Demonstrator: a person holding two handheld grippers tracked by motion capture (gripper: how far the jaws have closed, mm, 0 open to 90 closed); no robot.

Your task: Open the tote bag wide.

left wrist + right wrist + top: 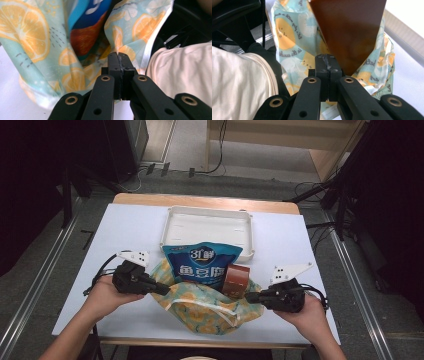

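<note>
1. On the left, the left gripper [159,289] is clamped tight on the edge of the cloth bag [200,307]. In the left gripper view a thin fold of the lemon-print fabric runs straight into the closed jaws.
2. The bag lies on the white table [125,230], near the person's side, its mouth facing the far side and held apart between the two hands.
3. Sticking out of that mouth is a blue snack packet [202,261], upright and mostly outside the bag. Just to its right is a brown roll of tape [236,279], also partly in.
4. Behind them sits a white tray [210,220], with nothing in it that I can see.
5. On the right, the right gripper [251,296] is shut on the bag's other edge, the jaws pressed together with fabric pinched at their tips.
6. My reading: both items are already in the bag's mouth and both edges are gripped. What seems left is lifting or drawing the cloth up so the packet and tape settle fully inside.
</note>
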